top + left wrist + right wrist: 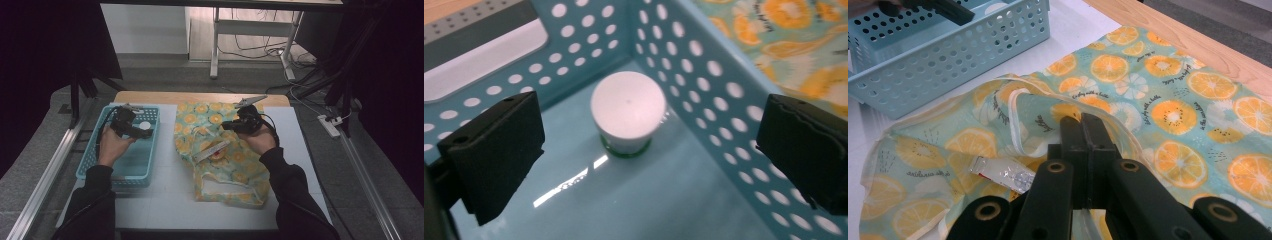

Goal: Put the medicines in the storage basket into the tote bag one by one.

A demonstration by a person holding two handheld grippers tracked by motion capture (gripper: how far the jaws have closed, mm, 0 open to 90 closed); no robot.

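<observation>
A small container with a white round top point(628, 107) stands on the floor of the light blue perforated basket point(704, 55), near its corner. My left gripper point(649, 160) reaches into the basket point(95, 165) with its jaws wide open, and the container point(144, 126) lies just ahead of them, untouched. My right gripper point(1082, 125) is shut on a raised fold of the lemon-print fabric bag point(1168, 100), beside its white-trimmed opening. The bag point(235, 165) lies flat on the white table, with my right gripper point(226, 126) over its upper part. A foil blister strip point(1008, 174) sticks out of the opening.
The basket point(948, 55) sits left of the bag, with a strip of white tabletop point(167, 200) between them. A wooden band point(200, 97) runs along the table's far edge. Beyond it stand desk legs point(215, 45) and cables; a power strip point(330, 125) lies on the floor at right.
</observation>
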